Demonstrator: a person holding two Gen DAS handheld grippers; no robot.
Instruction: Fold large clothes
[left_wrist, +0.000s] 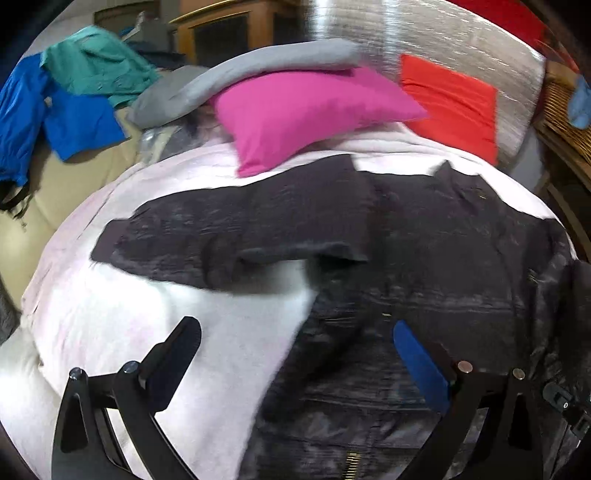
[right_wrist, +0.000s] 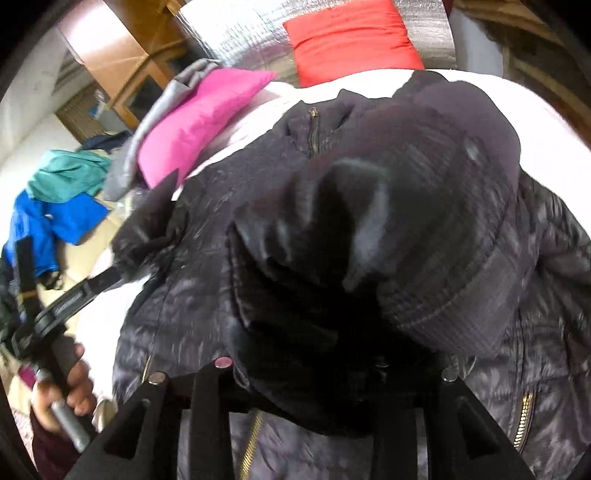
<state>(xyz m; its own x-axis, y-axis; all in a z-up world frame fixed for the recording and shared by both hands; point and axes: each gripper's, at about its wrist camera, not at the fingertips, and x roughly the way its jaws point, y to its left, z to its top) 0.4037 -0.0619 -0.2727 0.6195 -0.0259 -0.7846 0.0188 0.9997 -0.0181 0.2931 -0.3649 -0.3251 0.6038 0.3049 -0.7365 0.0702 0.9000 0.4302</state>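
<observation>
Right hand-held gripper (right_wrist: 314, 373) clamps jacket sleeve (right_wrist: 424, 229); left hand-held gripper (left_wrist: 295, 354) spread.

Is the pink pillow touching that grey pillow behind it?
Touching. The left wrist view shows the grey pillow lying right across the pink pillow with no gap between them; the right wrist view agrees.

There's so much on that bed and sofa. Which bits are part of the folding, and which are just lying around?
In use:
black jacket
left tool
right tool, gripping the jacket's sleeve

Lying about:
pink pillow
red pillow
grey cushion
blue garment
green garment
</observation>
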